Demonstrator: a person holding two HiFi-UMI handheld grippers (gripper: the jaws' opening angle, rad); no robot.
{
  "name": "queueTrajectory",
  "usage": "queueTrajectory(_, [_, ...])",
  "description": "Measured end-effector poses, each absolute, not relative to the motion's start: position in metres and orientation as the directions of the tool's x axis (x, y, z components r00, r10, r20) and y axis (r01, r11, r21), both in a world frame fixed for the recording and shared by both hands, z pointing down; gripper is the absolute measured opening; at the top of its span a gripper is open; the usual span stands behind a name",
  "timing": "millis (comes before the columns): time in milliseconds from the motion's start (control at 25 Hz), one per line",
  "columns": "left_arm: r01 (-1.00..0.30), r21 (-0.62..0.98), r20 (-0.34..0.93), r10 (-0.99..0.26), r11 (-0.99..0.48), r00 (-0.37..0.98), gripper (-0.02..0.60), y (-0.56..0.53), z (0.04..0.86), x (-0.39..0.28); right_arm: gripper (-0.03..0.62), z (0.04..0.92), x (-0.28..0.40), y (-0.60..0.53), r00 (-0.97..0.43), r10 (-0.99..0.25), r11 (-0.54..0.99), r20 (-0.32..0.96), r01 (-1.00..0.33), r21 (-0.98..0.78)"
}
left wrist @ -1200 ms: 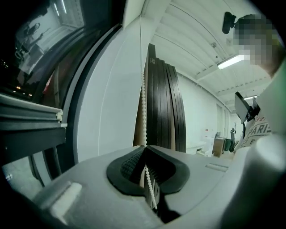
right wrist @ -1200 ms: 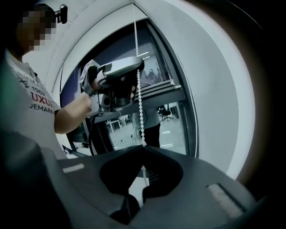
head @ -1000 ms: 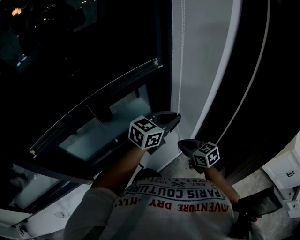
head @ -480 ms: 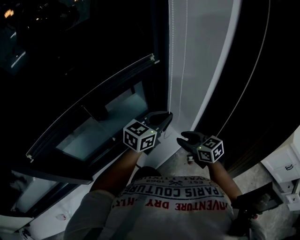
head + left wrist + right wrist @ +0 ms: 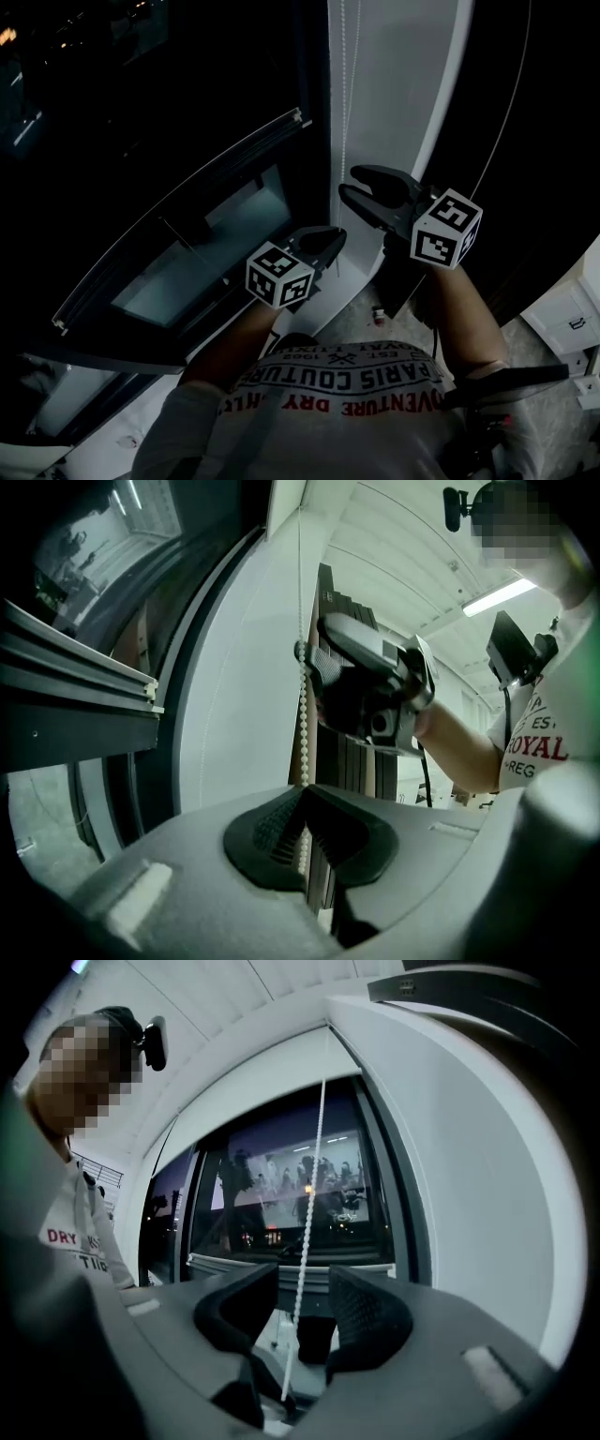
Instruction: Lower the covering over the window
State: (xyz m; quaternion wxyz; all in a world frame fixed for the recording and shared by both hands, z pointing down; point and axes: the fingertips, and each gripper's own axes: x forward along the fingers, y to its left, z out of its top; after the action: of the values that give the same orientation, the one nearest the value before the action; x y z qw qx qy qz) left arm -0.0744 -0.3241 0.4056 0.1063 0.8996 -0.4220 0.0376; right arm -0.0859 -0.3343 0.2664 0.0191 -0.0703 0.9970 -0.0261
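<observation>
The left gripper is clamped shut on the thin white beaded pull chain, which runs straight into the seam between its ribbed black pads. The right gripper stands wide. Its jaws have just been opening, and the chain passes between them without touching either pad. In the head view the right gripper sits higher along the chain than the left, and both noses face it.

The work looks like a hand-over-hand haul on the chain, caught mid-change: the low hand anchors while the high hand lines up a fresh bite. The next move probably calls for the right jaws to close squarely on the beads without pushing them aside, and only then for the left to release, so the chain never runs free. The head view shows two strands side by side, and I cannot tell which one lowers the covering.

The chain hangs plumb, with its long axis vertical. It comes down from somewhere above and continues past the left gripper's jaws. The dark window glass lies to the left of the chain in the head view, and the pale white wall strip is just behind and to its right. The covering itself should be up where the chain leads, but no view shows its lower edge.
</observation>
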Motion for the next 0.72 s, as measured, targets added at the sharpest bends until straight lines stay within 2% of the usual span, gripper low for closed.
queueTrajectory(200, [-0.758,0.153,0.175,-0.737,-0.635,0.653,0.008,-0.322,0.406,-0.069,0.163,0.233,-0.102,-0.338,-0.988,-0.136,0.991,-0.076,-0.135,-0.017])
queueTrajectory(480, [-0.749,0.147,0.19,-0.724,-0.646,0.663,0.008,-0.32,0.405,-0.061,0.039,0.216,-0.093,-0.338,-0.975,-0.192,0.978,-0.109,-0.199,0.062])
queueTrajectory(720, [-0.747,0.13,0.181,-0.725,-0.652,0.665,0.008,-0.318,0.405,-0.049,0.009,0.215,-0.078,-0.338,-0.971,-0.2,0.978,-0.131,-0.205,0.025])
